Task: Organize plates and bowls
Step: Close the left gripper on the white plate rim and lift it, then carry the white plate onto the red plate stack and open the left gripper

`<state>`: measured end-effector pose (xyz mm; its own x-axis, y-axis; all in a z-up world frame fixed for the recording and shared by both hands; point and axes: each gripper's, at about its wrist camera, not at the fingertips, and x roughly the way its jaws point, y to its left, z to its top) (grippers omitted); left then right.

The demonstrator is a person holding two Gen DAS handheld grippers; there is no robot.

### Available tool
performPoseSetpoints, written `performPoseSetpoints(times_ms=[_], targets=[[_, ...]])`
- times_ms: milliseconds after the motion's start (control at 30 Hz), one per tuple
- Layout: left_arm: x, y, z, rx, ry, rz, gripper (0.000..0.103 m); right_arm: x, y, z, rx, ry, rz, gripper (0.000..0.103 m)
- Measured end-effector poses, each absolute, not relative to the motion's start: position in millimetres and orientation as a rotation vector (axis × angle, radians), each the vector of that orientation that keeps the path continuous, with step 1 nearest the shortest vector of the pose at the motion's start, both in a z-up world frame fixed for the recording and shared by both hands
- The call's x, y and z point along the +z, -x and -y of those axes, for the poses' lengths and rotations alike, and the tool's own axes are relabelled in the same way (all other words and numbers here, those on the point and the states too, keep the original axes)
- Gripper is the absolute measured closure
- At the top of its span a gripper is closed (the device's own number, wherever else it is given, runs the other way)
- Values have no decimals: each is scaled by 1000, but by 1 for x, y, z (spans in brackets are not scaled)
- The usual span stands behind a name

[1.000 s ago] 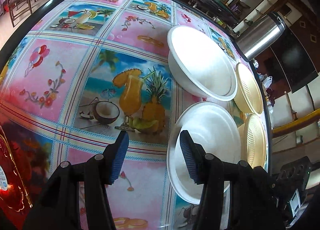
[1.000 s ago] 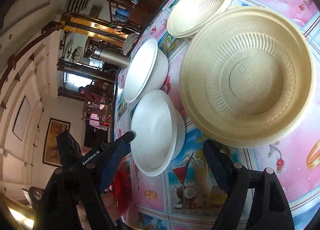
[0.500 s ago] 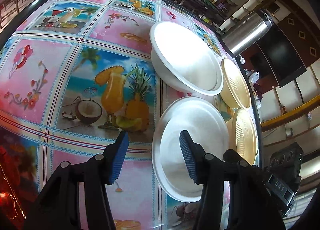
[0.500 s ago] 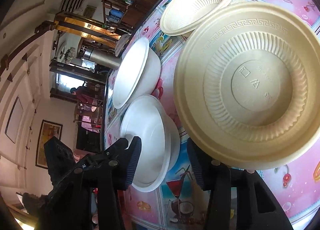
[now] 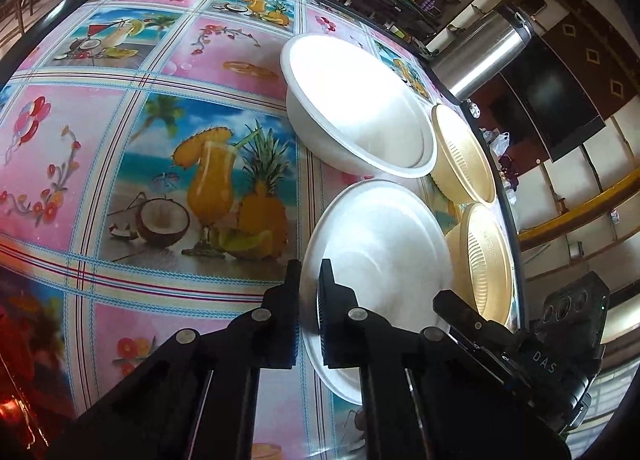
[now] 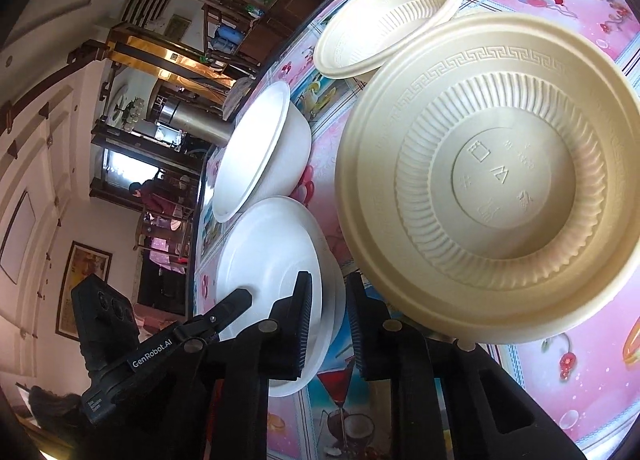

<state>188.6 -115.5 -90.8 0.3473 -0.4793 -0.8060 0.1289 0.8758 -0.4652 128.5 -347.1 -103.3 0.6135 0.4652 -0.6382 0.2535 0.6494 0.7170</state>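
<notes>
Glossy tablecloth w/ pink floral and tropical-drink squares [image 5: 152, 132] fills frame left; dark wood room behind. Steel flask [image 5: 480, 56] upper right. Deep white bowl [image 5: 356, 108] centre, two ribbed cream bowls [image 6: 492, 180] beside. Left gripper [image 5: 308, 284] clamped on near white bowl's [image 5: 376, 244] rim; right gripper [image 6: 328, 300] closing on same rim.

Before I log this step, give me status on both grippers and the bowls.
Left gripper shut on near white bowl rim. Right gripper closing across same bowl's opposite rim. Tan bowl crowds right side.
</notes>
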Motion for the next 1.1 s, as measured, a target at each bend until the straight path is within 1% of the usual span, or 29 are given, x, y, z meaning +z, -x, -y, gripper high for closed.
performPoseSetpoints(times_ms=[67,133,367,567,833,1100], targets=[[-92,-189,116,-403,345,-1159,98,-103,-128,346,139,-881,-933,90],[-93,-188,117,-403,341,-1162,98,-103,-128,345,133,-873,-929,96],[-94,-185,117,-404,347,-1179,97,-96,-122,344,114,-842,-908,96],[-73,-165,102,-387,350,-1122,96,-70,-110,334,146,-808,-879,97],[-32,-121,32,-279,357,-1000,96,-29,-96,278,285,-746,-855,97],[-18,-74,-57,-118,377,-944,96,-15,-88,185,450,-674,-890,97]])
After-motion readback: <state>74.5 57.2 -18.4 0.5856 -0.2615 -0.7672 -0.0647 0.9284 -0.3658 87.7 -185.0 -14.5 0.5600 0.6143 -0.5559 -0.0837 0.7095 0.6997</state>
